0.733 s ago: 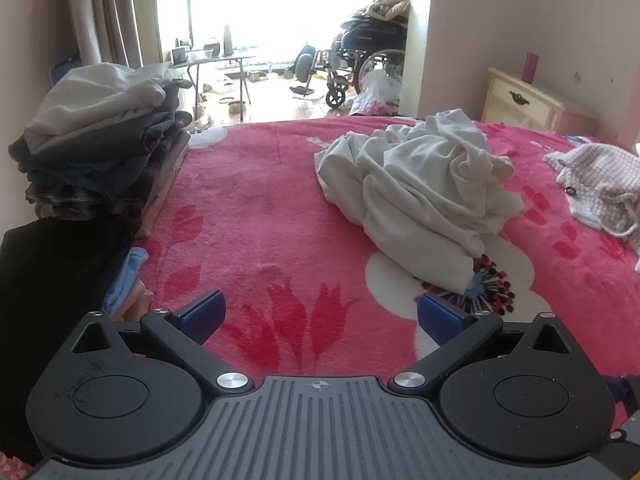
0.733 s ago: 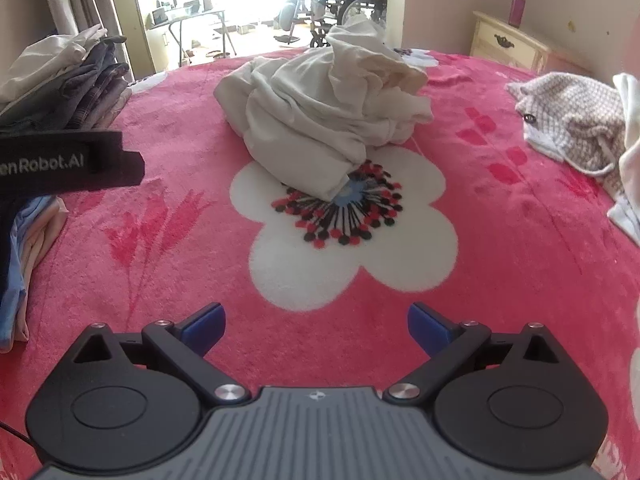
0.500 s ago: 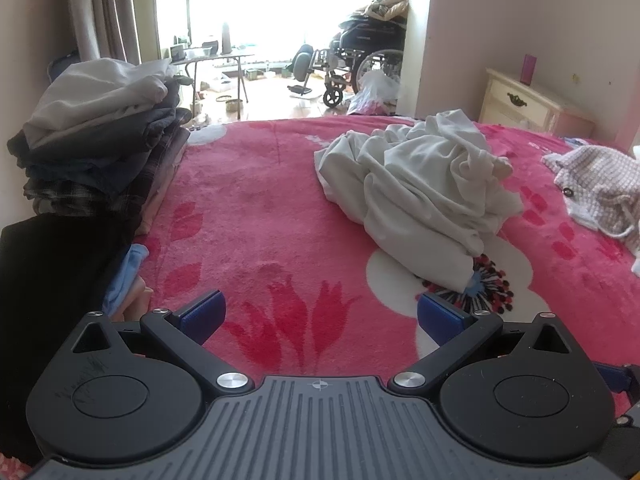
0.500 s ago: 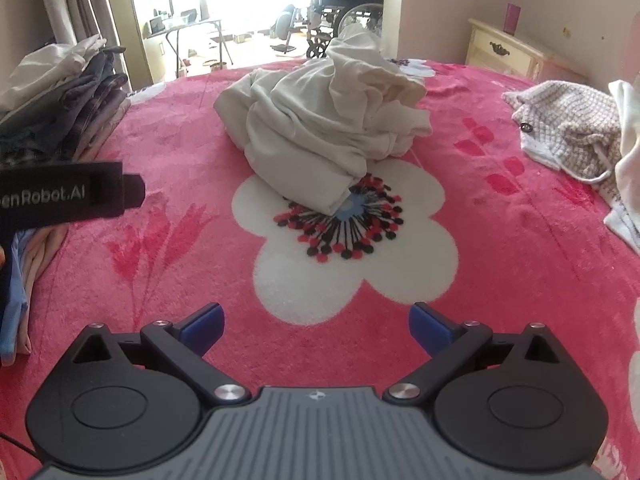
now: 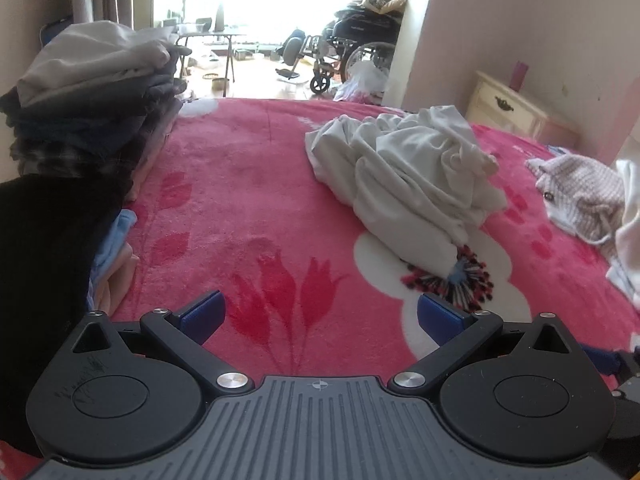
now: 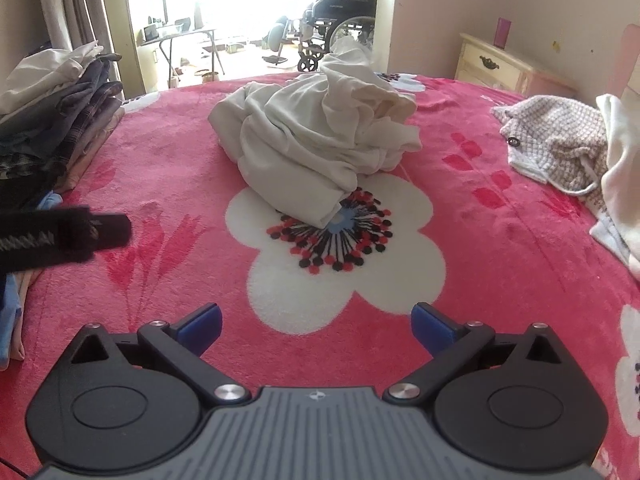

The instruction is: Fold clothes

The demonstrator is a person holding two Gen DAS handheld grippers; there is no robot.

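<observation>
The left gripper (image 5: 320, 316) and right gripper (image 6: 316, 326) both gape wide, holding nothing, above the pink flower-print blanket (image 6: 460, 216). The crumpled cream-white garment (image 6: 316, 136) lies ahead mid-bed, untouched; 1 stack of folded clothes (image 5: 88, 104) stands far left.

**A bedroom in a lived-in home**

We are looking across a bed covered by a pink blanket (image 6: 500, 248) printed with big white flowers. A cream bedside cabinet (image 6: 492, 65) stands against the pink wall at the far right. Folded clothes (image 5: 92, 108) are stacked high along the left edge of the bed, and loose garments lie crumpled on the blanket. Curtains (image 6: 66, 4) hang at the left. Beyond the bed we see a bright doorway onto another room, with a wheelchair (image 5: 352, 48) and a small folding table (image 6: 180, 40) standing on a bare floor.
</observation>
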